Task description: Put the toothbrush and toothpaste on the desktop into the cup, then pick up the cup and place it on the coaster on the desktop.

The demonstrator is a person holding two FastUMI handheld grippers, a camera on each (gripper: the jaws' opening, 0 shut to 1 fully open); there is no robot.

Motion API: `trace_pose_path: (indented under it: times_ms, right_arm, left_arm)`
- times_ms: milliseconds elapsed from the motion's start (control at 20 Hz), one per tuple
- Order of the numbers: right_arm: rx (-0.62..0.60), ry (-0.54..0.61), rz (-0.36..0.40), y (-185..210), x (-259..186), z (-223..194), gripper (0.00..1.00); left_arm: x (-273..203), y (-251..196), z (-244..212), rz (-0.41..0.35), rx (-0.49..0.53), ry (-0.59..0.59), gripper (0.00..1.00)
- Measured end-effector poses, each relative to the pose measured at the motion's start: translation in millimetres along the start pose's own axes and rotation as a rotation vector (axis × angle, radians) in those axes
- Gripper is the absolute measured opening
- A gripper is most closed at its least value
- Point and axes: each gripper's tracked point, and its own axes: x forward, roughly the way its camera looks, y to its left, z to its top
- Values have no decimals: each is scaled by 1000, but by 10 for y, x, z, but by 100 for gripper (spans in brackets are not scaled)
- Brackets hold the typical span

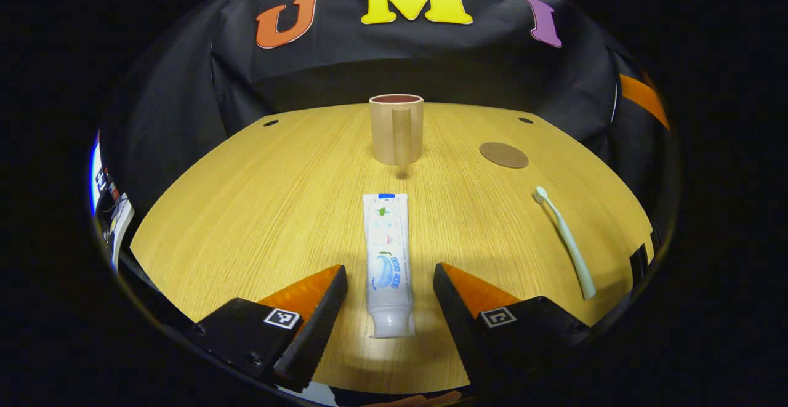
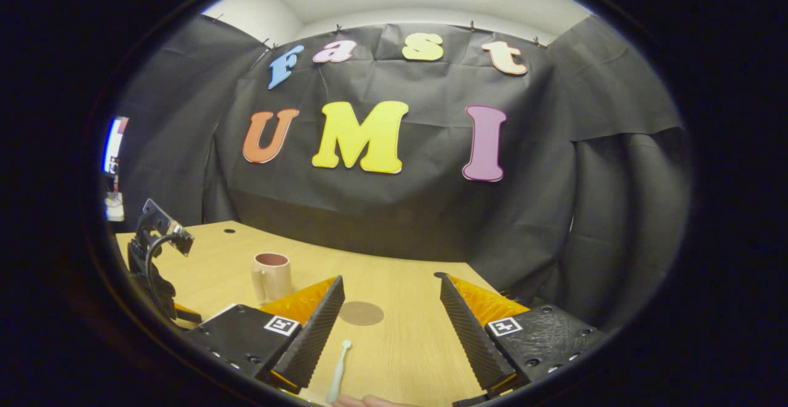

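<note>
**Tube and brush lying flat, both grippers spread**

A black cloth is hanging behind a pale wooden desktop [image 1: 258, 210], closing in the booth. Near the far middle of the desktop the cup [image 1: 396, 130] is standing upright, its handle facing the near edge and its mouth free to take things from above. To its right, apart from it, the round coaster [image 1: 503, 154] is lying bare. The toothpaste [image 1: 387, 262] is lying flat in the near middle, cap end nearest, pointing toward the cup. The toothbrush [image 1: 566, 241] is lying flat at the near right, bristle end toward the coaster.

The left gripper [image 1: 389, 293] is hanging low with its fingers spread wide on either side of the tube's near end, touching nothing; that straddle is likely lining up a grasp across the tube. The right gripper [image 2: 389, 318] is likewise spread and gripping nothing, hovering over the brush's stretch of the desktop with the brush head between its fingers, probably readying for it.
</note>
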Motion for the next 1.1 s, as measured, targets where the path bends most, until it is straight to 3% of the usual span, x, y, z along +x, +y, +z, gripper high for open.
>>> trace_pose_path:
  times_ms: [100,250,300,350,400,500,650,900,1100]
  right_arm:
    - [8,16,5,6,13,-47,95]
    - [29,54,22,30,91,-145,95]
    - [36,75,31,48,109,-212,95]
    - [44,100,38,69,145,-283,95]
    - [48,133,44,89,188,-387,95]
    - [56,203,63,162,251,-583,95]
    - [67,304,113,311,309,-858,95]
    - [83,514,165,533,335,-1437,96]
    - [97,652,169,611,276,-1747,95]
  left_arm:
    - [-28,-10,-6,0,-6,16,81]
    - [-25,-48,-4,-21,1,12,72]
    - [-14,-55,11,-27,1,10,61]
    - [-32,-57,23,-25,0,7,58]
    - [-11,-67,24,-28,7,5,45]
    - [-17,-64,7,-31,10,6,48]
    - [-34,-20,56,-8,-12,-10,43]
    - [-209,78,434,64,2,-169,43]
    - [-299,86,577,81,-9,-258,43]
